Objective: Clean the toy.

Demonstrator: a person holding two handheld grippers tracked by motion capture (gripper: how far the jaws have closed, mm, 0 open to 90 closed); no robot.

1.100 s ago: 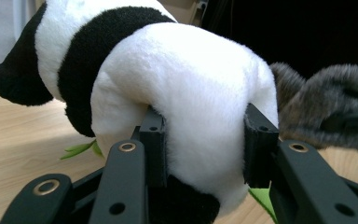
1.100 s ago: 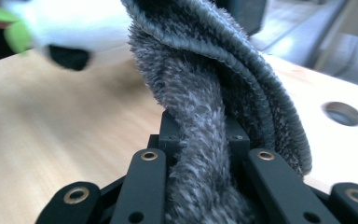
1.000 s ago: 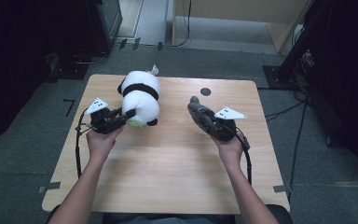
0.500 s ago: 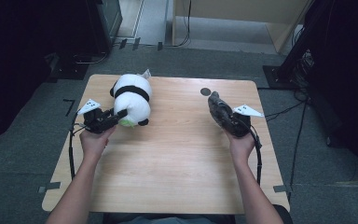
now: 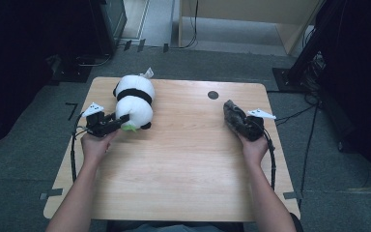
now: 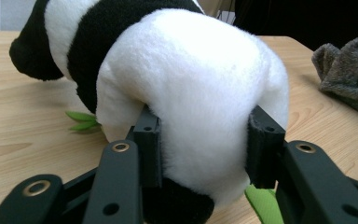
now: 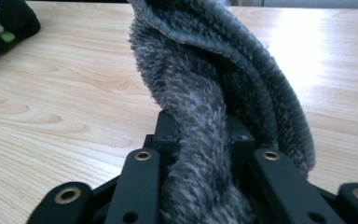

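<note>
Left gripper: your jaws sit on either side of the panda plush's white rump, pads sunk into the pile; they have just been opening a little, yet the fur bulges between them, so the hold reads as a loosening clasp, not a let-go.
Right gripper: clamped on a fold of the grey fuzzy cloth, which stands up between the jaws; these too have just been easing apart with the cloth between them.
Panda plush: in the high view it lies on its side at the far left of the table, head away from you, rump touching your left gripper. A green leaf trim pokes out underneath.
Grey cloth: bunched at the right edge of the table, rising from your right gripper, well apart from the panda.
Step in hand: judged as setting both things down, one at each side.
How to do it well: let each piece rest its weight on the wood before you widen further; open evenly, then draw straight back along the jaws so the pile doesn't snag.
Watch: the cloth's lower end is hidden behind the jaws, so whether it already touches the table is hard to tell; lower a touch more first.
Dark round mark: near the far edge, clear of both.
</note>
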